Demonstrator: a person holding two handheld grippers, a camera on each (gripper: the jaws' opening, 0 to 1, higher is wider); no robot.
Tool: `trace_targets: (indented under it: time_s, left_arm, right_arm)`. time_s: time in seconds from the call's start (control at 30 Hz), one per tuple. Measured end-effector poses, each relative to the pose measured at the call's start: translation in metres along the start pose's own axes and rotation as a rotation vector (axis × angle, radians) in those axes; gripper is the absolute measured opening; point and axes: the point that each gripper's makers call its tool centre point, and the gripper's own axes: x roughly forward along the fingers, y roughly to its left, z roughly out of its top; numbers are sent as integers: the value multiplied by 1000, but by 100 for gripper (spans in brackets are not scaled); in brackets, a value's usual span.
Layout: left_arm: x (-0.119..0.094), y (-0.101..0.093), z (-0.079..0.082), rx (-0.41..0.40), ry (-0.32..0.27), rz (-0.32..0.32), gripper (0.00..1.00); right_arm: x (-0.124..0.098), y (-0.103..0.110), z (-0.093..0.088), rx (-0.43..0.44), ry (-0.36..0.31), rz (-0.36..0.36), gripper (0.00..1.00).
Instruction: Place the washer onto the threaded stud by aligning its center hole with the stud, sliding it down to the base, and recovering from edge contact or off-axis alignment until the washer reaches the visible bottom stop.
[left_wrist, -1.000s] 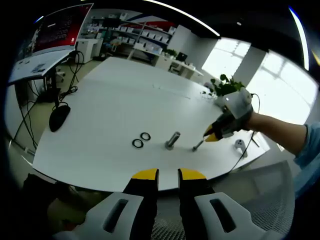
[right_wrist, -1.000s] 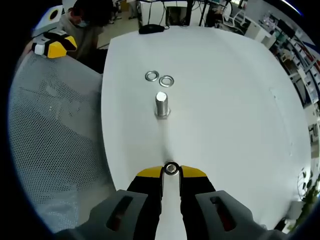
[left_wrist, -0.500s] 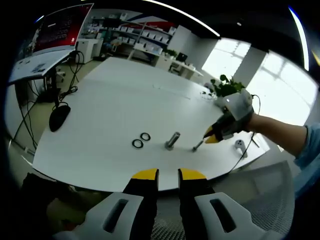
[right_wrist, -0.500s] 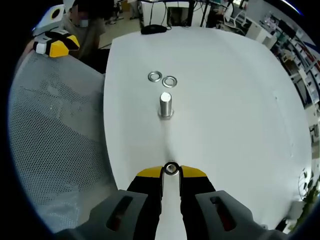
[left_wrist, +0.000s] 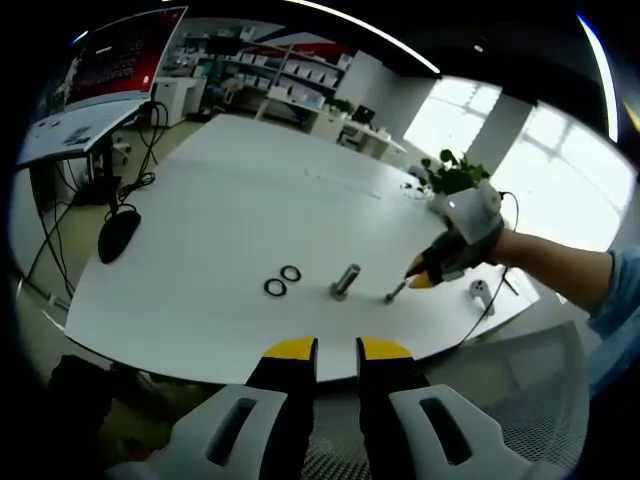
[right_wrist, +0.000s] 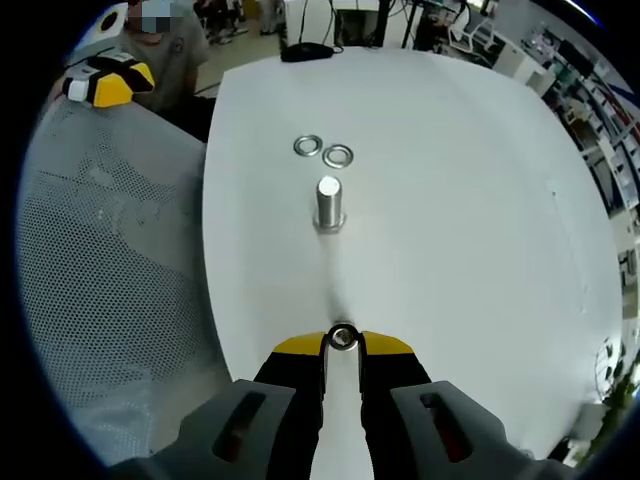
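Right gripper (right_wrist: 342, 343) with yellow-tipped black jaws pinching a small silver metal washer (right_wrist: 343, 337) between the tips, low over the white round-edged table (right_wrist: 470, 200). Straight ahead at 12 o'clock in the right gripper view, standing upright on its hex base, the short silver threaded stud (right_wrist: 328, 203), well apart from the held washer. Beyond the stud, at about 12 o'clock again, two more flat silver washers (right_wrist: 322, 150) lying side by side on the tabletop, just beside one another. Over in the left gripper view, the left gripper (left_wrist: 336, 349) hovering off the near table edge, jaws parallel with a narrow gap, nothing between them. From that angle, the stud (left_wrist: 345, 280) at 12 o'clock, the spare pair (left_wrist: 282, 280) at roughly 11 o'clock, and the right gripper (left_wrist: 415, 277) reaching in from 2 o'clock, tips down near the table (left_wrist: 230, 200) just right of the stud. Black computer mouse (left_wrist: 118, 234) at 9 o'clock on the far left edge. Grey mesh chair back (right_wrist: 110, 300) filling the 9 o'clock side of the right gripper view.
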Motion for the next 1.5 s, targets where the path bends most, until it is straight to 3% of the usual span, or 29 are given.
trace_targets:
  time_s: [0.6, 1.5]
  left_arm:
    - [1, 0, 0, 2, 5, 1, 13]
    - [1, 2, 0, -2, 3, 6, 12]
  right_arm:
    - [3, -2, -3, -28, 21, -7, 13]
    - [44, 1, -19, -14, 85, 30, 13]
